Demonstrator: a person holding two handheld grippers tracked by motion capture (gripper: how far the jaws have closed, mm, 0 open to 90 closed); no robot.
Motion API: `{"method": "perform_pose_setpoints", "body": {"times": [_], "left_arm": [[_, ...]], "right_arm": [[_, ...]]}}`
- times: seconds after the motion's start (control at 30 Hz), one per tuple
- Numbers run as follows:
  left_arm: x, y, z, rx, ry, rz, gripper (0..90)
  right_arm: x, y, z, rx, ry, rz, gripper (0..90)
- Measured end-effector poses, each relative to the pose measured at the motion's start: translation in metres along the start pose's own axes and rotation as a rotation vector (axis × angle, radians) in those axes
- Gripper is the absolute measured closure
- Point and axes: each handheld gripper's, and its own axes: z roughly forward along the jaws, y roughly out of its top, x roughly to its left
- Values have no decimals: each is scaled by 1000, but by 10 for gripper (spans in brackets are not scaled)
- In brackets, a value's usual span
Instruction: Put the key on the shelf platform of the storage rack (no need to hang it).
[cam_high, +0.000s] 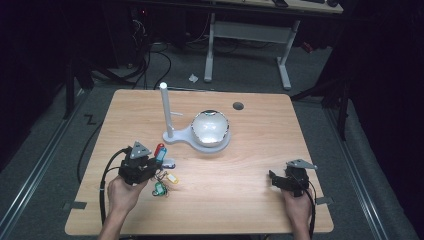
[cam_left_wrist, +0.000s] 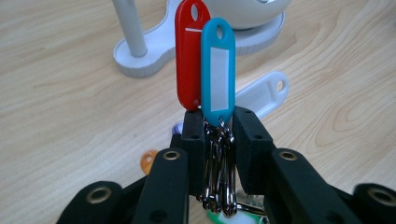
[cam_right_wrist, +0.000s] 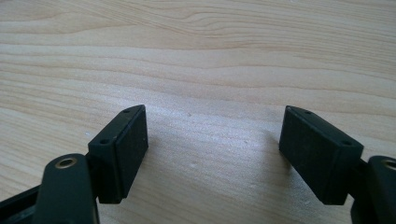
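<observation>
My left gripper (cam_high: 154, 161) (cam_left_wrist: 218, 122) is shut on a bunch of metal key rings (cam_left_wrist: 218, 172). A red tag (cam_left_wrist: 189, 56) (cam_high: 159, 149) and a blue tag (cam_left_wrist: 218, 70) (cam_high: 161, 156) stick up past the jaw tips from these rings. The bunch is held a little above the table. Below it on the wood lie a white tag (cam_left_wrist: 264, 93) (cam_high: 169, 162), a yellow tag (cam_high: 172, 178), a green tag (cam_high: 159, 188) and an orange tag (cam_left_wrist: 148, 162). My right gripper (cam_high: 274, 179) (cam_right_wrist: 212, 140) stands open near the table's right front, with bare wood between its jaws.
A white stand (cam_high: 180, 136) with an upright post (cam_high: 166, 107) (cam_left_wrist: 130, 28) and a shiny dome (cam_high: 210, 127) sits mid-table, just beyond the left gripper. A round cable hole (cam_high: 238, 106) lies at the back of the wooden table (cam_high: 250, 200). Dark floor and a desk frame surround it.
</observation>
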Motion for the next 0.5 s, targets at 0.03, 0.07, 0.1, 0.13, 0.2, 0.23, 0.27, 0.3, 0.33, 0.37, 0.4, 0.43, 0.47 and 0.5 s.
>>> {"method": "perform_pose_setpoints", "body": {"times": [0.03,0.07,0.1,0.13,0.2,0.23,0.27,0.3,0.33,0.37,0.4,0.43,0.47,0.5], "left_arm": [[0,5,-3,-6,-7,1,757],[0,5,-3,-6,-7,1,757],[0,9,-5,-14,-12,0,757],[0,9,-5,-14,-12,0,757],[1,16,-8,-20,-22,3,757],[1,16,-8,-20,-22,3,757],[1,19,-9,-23,-25,6,757],[1,21,-10,-24,-30,7,757],[1,23,-10,-24,-31,8,757],[0,28,-12,-22,-34,14,757],[0,31,-13,-24,-35,19,757],[0,33,-14,-25,-41,20,757],[0,36,-14,-27,-43,23,757],[-1,38,-15,-29,-46,24,757]], "right_arm": [[0,0,0,0,0,0,240],[0,0,0,0,0,0,240],[0,0,0,0,0,0,240],[0,0,0,0,0,0,240],[0,0,0,0,0,0,240],[0,0,0,0,0,0,240],[0,0,0,0,0,0,240],[0,0,0,0,0,0,240],[0,0,0,0,0,0,240],[0,0,0,0,0,1,240],[0,0,0,0,0,0,240],[0,0,0,0,0,0,240],[0,0,0,0,0,0,240],[0,0,0,0,0,1,240]]}}
